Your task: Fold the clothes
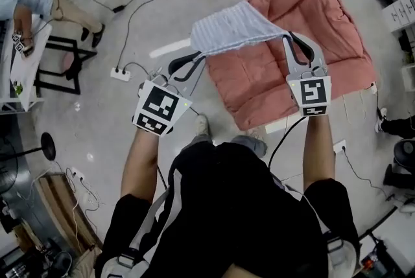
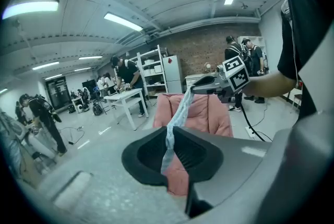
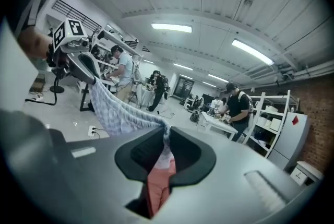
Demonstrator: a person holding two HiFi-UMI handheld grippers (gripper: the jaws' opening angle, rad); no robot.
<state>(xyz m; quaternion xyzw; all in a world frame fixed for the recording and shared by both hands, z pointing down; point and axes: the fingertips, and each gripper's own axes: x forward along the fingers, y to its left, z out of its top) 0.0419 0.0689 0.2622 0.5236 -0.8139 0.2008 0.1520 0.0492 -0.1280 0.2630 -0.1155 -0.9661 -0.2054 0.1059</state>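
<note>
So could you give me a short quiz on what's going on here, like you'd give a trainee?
1. True or false: the pale blue striped fabric garment lies flat on the pink quilted floor mat.
2. Which is shut on the garment? A: only the left hand-held gripper. B: only the right hand-held gripper. C: both.
3. Fill in: the garment hangs in the air, stretched ___ the two grippers.

Key: 1 false, it is held up off the mat. 2 C. 3 between.
</note>
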